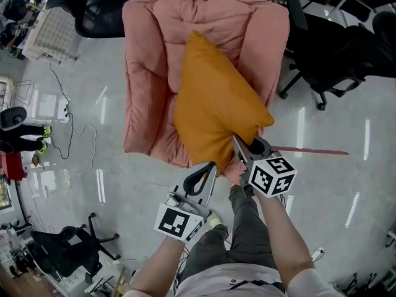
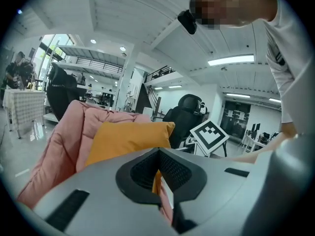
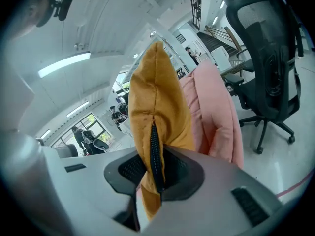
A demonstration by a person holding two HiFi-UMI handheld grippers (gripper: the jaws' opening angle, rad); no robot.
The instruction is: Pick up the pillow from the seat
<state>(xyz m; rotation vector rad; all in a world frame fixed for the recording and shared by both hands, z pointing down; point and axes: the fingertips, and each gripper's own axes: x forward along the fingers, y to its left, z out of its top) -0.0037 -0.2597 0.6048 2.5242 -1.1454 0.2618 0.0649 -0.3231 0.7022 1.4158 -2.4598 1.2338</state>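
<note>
An orange pillow (image 1: 216, 104) stands on edge, leaning against the back of a pink padded armchair (image 1: 145, 73). My right gripper (image 1: 239, 142) reaches its lower right edge, over the seat's front. In the right gripper view the pillow's zipped edge (image 3: 156, 146) runs between the pads, and that gripper (image 3: 155, 173) is shut on it. My left gripper (image 1: 211, 166) hovers just in front of the seat, below the pillow, not touching it. In the left gripper view the left gripper (image 2: 158, 168) has its pads together and holds nothing, with the pillow (image 2: 125, 139) and chair (image 2: 64, 141) beyond.
Black office chairs stand right of the armchair (image 1: 334, 48), behind it (image 1: 99, 5) and at the lower left (image 1: 62, 252). Cables (image 1: 68, 129) trail over the glossy floor on the left. A red line (image 1: 309, 150) marks the floor on the right. The person's legs (image 1: 241, 228) are below the grippers.
</note>
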